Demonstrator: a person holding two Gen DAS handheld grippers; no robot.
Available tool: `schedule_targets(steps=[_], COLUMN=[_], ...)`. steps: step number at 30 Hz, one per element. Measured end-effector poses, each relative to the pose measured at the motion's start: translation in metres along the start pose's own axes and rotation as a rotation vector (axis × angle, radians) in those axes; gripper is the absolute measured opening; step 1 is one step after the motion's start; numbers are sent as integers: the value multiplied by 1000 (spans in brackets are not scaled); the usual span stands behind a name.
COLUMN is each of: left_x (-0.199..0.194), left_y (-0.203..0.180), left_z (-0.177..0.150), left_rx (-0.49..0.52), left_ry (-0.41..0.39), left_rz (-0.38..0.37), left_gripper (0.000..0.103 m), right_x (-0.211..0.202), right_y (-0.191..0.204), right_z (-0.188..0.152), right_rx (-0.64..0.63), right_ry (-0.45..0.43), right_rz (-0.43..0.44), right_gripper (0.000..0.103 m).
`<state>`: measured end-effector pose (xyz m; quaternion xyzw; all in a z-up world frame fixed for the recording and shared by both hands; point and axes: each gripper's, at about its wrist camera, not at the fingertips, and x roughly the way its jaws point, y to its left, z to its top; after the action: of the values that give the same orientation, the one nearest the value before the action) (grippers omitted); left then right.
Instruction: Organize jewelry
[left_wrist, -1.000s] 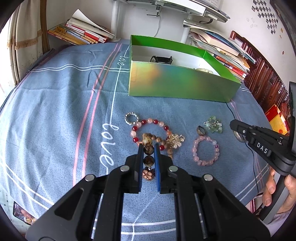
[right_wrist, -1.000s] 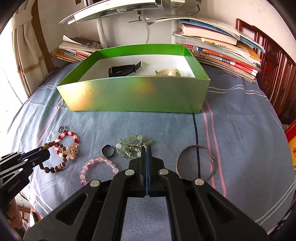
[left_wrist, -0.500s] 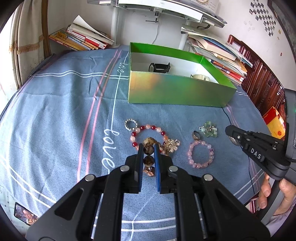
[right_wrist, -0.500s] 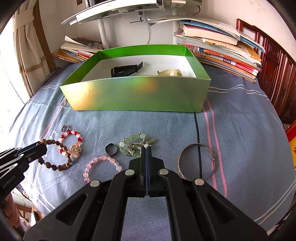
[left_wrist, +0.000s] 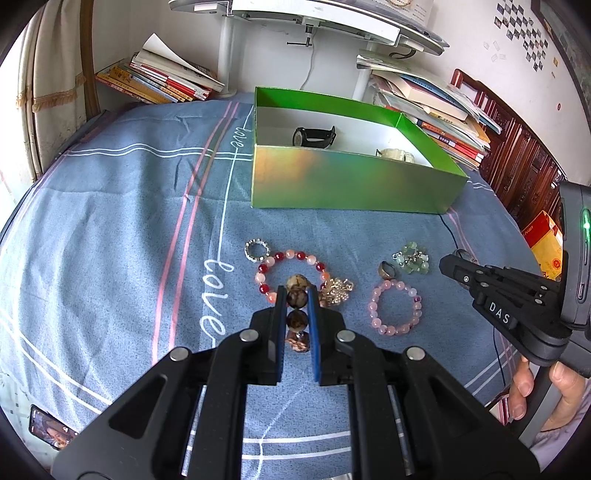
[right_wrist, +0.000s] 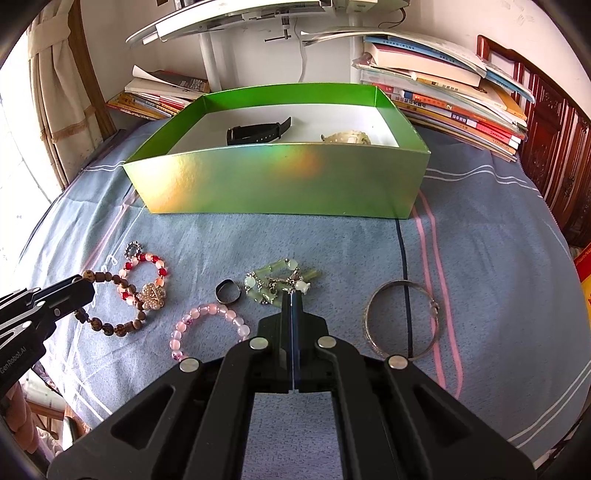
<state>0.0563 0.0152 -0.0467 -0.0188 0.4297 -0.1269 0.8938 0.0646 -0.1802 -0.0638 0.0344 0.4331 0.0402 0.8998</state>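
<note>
Clamping brown bead bracelet (left_wrist: 297, 300) in left claw (left_wrist: 296, 295); right claw (right_wrist: 291, 295) closed, empty.

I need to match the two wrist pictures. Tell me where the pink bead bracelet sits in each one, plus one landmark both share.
Left wrist view: the pink bead bracelet lies right of centre on the blue cloth, right of the left gripper's tips.
Right wrist view: the same bracelet lies left of centre, just left of the right gripper's tips.
Shared landmark: the green box behind the jewelry.
</note>
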Motion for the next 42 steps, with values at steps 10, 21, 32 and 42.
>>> schedule_targets(steps=[10,21,32,42], left_x=[-4,-13,-10,-30], left_y=[1,-1,0,5], left_z=[3,4,4,19], left_rx=[0,7,9,-1], left_ry=[-14,-33,-24,-77], left_rz=[8,4,2,1], left_gripper=[11,11,11,11], right_x=[-9,-21,-19,-41], right_y=[0,-4,-8,-13], right_z=[1,1,-1,8], right_rx=[1,8,17,22], right_ry=[-23,-48,-42,-102], right_rz=[3,5,7,2], right_gripper=[1,1,1,1])
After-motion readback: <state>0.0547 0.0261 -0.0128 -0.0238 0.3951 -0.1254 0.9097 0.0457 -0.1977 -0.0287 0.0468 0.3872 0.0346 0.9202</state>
